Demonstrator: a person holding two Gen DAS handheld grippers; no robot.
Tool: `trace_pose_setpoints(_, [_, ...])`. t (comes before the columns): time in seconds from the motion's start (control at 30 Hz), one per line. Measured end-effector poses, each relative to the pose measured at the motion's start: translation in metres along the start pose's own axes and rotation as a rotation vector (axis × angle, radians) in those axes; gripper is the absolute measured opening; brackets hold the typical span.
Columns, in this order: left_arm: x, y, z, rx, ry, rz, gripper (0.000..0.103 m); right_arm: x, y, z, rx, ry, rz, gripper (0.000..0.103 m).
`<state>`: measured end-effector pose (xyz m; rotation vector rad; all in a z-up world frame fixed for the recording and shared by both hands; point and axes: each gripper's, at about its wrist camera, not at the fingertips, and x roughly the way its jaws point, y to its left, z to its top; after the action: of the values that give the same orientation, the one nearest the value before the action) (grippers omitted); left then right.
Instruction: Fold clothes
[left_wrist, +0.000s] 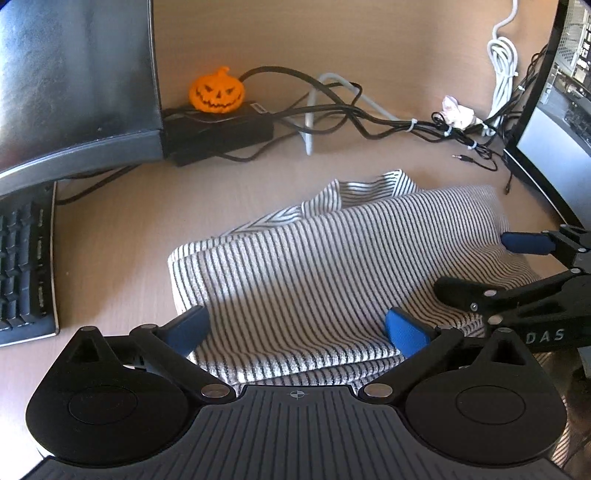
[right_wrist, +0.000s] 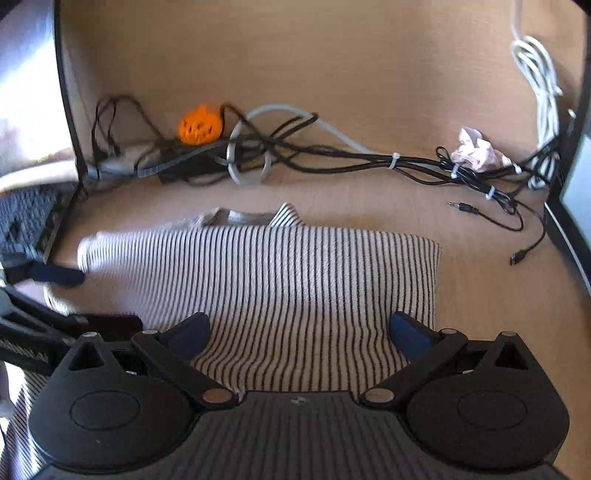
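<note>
Jaws wide on both: left gripper and right gripper each have blue pads spread apart over the cloth, nothing clamped between them. White knit garment with thin black stripes lies folded on the tan wooden desk, centre of the workspace, directly under both grippers. Its long axis runs left-right across the desk in the right wrist view; stripes run front to back. Collar or neck end pokes out at the far edge, pointing toward the back wall.

Near edge of the garment is hidden under the gripper bodies in both views. Right wrist view is motion-blurred on its left side, so the garment's left end and the left gripper's pad there are hard to make out. Can't tell how many layers are folded.

Around: black keyboard at left, dark curved monitor above it, orange jack-o'-lantern pumpkin figure on a black power brick at the back, tangle of black cables, coiled white cable, crumpled white paper, second screen at right. All clear of the garment.
</note>
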<state>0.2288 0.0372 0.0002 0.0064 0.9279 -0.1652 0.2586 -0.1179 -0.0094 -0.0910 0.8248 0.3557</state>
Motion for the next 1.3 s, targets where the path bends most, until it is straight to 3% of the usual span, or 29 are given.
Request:
trace_pose_setpoints(0.23, [0.000,-0.002,0.000,0.006,-0.003,0.005,0.103,-0.013,-0.019,0.025,0.092,-0.090,-0.153,0.103])
trace_pose_setpoints(0.37, [0.000,-0.002,0.000,0.007,-0.003,0.007,0.103,0.011,-0.028,0.026,0.012,-0.027,-0.369,0.103])
trace_pose_setpoints(0.57, [-0.005,0.003,0.001,-0.003,-0.008,-0.026,0.103,0.020,-0.027,0.014,0.016,-0.038,-0.367,0.103])
trace_pose_setpoints(0.73, [-0.032,0.038,0.004,-0.224,-0.066,-0.136,0.103,0.023,-0.028,0.012,0.029,-0.053,-0.352,0.103])
trace_pose_setpoints(0.87, [-0.032,0.048,0.000,-0.255,-0.059,-0.096,0.103,0.022,-0.030,0.007,0.071,-0.081,-0.342,0.103])
trace_pose_setpoints(0.93, [-0.031,0.051,-0.002,-0.266,-0.054,-0.079,0.098,0.021,-0.029,0.006,0.058,-0.084,-0.347,0.103])
trace_pose_setpoints(1.0, [-0.028,0.047,0.000,-0.253,-0.045,-0.078,0.064,0.019,-0.027,0.009,0.031,-0.078,-0.344,0.103])
trace_pose_setpoints(1.13, [-0.020,0.046,0.004,-0.252,-0.031,-0.059,0.062,0.006,-0.031,0.009,0.003,-0.092,-0.345,0.103])
trace_pose_setpoints(1.3, [-0.021,0.050,0.015,-0.261,-0.084,-0.082,0.062,0.003,-0.041,0.000,-0.013,-0.087,-0.387,0.103])
